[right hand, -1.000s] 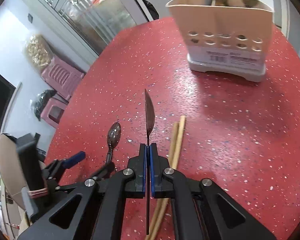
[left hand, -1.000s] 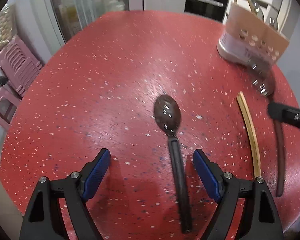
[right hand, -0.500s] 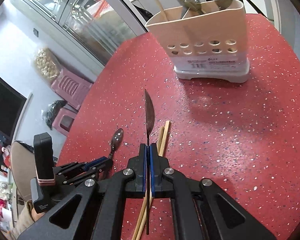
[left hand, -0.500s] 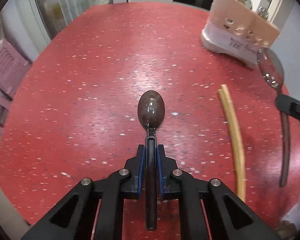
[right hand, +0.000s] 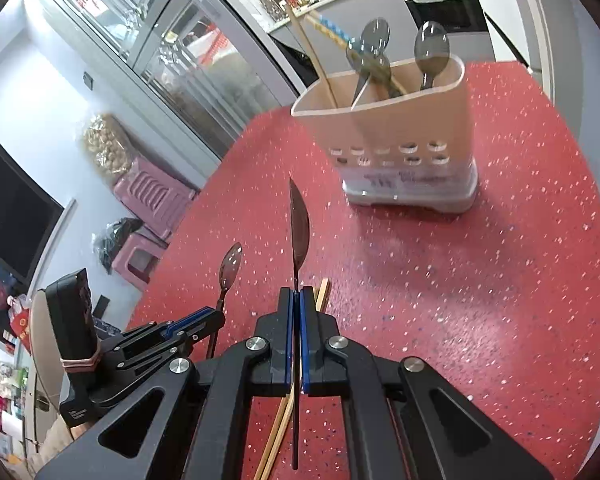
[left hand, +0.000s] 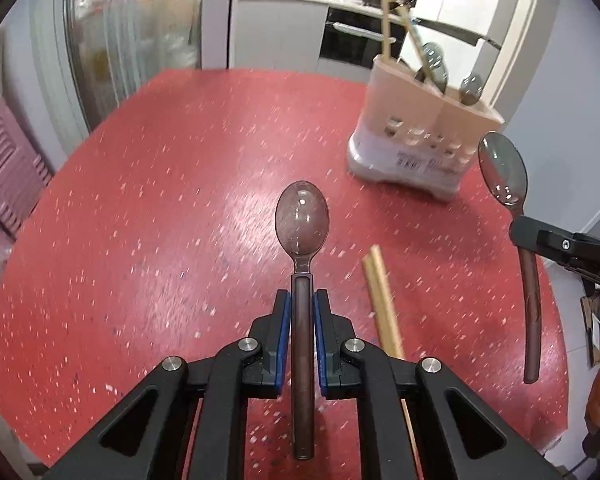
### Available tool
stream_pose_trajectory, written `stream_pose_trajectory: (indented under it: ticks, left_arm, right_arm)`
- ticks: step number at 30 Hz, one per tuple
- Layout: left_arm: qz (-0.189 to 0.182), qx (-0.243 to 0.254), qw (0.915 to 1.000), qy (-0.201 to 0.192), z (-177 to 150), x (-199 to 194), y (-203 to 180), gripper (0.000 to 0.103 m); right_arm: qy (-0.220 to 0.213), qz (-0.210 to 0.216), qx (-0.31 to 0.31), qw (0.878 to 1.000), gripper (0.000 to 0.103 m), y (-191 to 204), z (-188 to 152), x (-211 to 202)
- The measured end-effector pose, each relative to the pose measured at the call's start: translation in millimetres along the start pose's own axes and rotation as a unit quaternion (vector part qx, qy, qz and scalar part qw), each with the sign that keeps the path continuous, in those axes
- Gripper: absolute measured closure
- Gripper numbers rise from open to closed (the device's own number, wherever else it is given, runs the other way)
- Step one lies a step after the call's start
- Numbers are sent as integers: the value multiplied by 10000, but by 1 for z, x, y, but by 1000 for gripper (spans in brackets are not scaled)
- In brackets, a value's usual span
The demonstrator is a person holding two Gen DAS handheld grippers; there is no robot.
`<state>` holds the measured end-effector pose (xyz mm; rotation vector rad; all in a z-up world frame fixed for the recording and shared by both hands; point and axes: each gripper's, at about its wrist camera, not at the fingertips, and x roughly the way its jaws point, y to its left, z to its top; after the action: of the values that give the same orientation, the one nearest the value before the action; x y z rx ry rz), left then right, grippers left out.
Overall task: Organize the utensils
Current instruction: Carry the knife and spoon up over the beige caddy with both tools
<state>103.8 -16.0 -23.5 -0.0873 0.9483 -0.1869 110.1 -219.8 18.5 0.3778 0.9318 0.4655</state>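
Observation:
My left gripper (left hand: 302, 300) is shut on the handle of a dark translucent spoon (left hand: 302, 220), lifted off the red table (left hand: 140, 220), bowl pointing forward. My right gripper (right hand: 298, 300) is shut on a second dark spoon (right hand: 299, 224), seen edge-on here; in the left wrist view that second spoon (left hand: 504, 176) hangs at the right in the right gripper (left hand: 520, 236). A beige utensil holder (right hand: 392, 128) stands ahead with spoons and chopsticks in it; the holder (left hand: 420, 140) is at the far right for the left view. A pair of wooden chopsticks (left hand: 382, 300) lies on the table.
Pink plastic stools (right hand: 152, 196) stand beyond the table's left edge. A glass-door cabinet (left hand: 132, 32) and a kitchen counter with an oven (left hand: 356, 40) are behind the table. The left gripper (right hand: 204, 320) and its spoon show at the lower left of the right wrist view.
The left gripper's jaws closed on the spoon that lay on the table and lifted it. The right gripper rose with its spoon and came closer to the holder.

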Motion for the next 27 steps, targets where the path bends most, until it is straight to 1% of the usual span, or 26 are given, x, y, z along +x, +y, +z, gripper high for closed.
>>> stream_pose_trajectory:
  ticks: [8,12,17,21,25,27]
  left_arm:
    - [-152,105,9993,-332,33,-8,-11,66]
    - [-249,99,9975,-649,57,-19,-16,66]
    - [-379,107,9940,-1025,91,-28,-20,66]
    - [-556,82,9898,-1311,122,-30,-27,66]
    - [-660,120,9865,-1492,153,-21,-41,66]
    - [-650,140,9858,-1542,164,-16,-44,66]
  right_arm:
    - [-307,-32,-53,9995,100,-1,18,-24]
    - [-524,-79,-79,9986,100,-2,34,-38]
    - [-910,-196,-102,9956,100,-4,65,-55]
    - [-1172,-268,-139,9926,100,-4,91,-61]
    - [-1359,-325,-227,9899,100,-5,114,-61]
    - [-1416,-352,-277,9889,100,-5,124,-59]
